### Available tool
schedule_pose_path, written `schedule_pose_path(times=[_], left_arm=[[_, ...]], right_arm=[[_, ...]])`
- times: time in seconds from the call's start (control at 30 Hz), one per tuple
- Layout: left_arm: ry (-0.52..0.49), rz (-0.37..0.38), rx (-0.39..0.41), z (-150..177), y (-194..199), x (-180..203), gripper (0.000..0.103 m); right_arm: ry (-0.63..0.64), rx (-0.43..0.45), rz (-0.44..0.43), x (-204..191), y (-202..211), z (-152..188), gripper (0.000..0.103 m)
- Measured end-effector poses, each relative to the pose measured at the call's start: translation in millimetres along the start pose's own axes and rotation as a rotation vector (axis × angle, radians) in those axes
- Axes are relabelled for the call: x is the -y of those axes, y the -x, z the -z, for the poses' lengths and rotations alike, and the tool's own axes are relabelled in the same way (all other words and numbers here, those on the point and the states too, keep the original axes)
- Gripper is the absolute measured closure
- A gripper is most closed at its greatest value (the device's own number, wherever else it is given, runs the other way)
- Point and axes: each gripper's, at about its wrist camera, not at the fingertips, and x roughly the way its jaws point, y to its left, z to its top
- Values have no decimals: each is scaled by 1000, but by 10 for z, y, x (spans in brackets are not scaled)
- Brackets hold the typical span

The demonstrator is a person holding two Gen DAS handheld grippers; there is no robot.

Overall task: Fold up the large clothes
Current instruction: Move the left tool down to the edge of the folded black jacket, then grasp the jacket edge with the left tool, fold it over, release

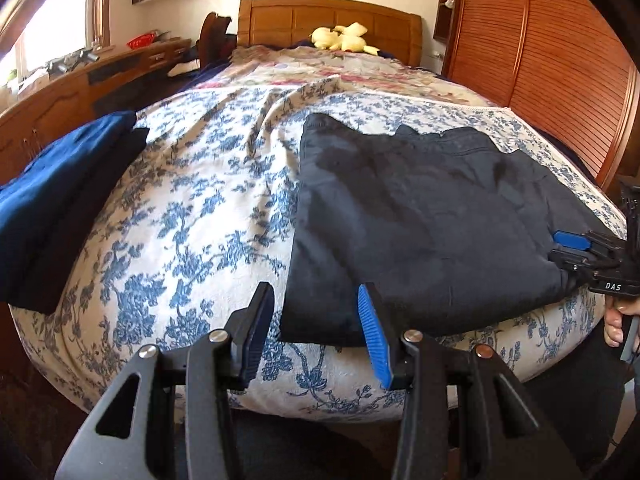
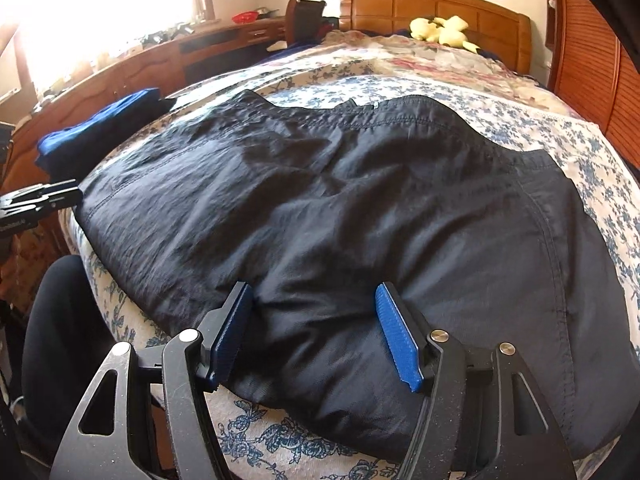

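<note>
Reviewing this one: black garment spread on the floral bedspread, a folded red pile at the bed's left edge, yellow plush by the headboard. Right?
One slip: the folded pile at the left edge is blue, not red, as the left wrist view shows. The rest holds: the black garment lies spread on the floral bedspread, and the yellow plush sits by the headboard.

Right gripper [image 2: 314, 330] jaws apart, straddling near edge of black garment [image 2: 320, 208] spread ahead on floral bedspread [image 2: 520, 120]; blue folded clothes [image 2: 100, 128] far left, left gripper [image 2: 52, 196] at left.
</note>
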Motion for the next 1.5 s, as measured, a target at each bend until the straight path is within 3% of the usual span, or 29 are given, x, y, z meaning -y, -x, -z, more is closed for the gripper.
schedule_pose_path(times=[0.3, 0.87, 0.93, 1.07, 1.3, 1.5], left_arm=[[3, 2, -58, 104, -167, 9, 61], [89, 36, -45, 171, -166, -31, 62], [62, 43, -54, 120, -165, 10, 77], [33, 82, -26, -40, -55, 97, 92], [-101, 137, 117, -665, 367, 720, 96], [-214, 238, 188, -1097, 467, 1467, 97]], right_arm=[[-7, 14, -8, 22, 5, 26, 37], [-11, 37, -5, 19, 18, 58, 37], [-12, 39, -5, 17, 17, 58, 37], [-10, 40, -5, 18, 17, 57, 37], [-21, 23, -10, 81, 159, -19, 37], [-37, 44, 88, 437, 561, 28, 38]])
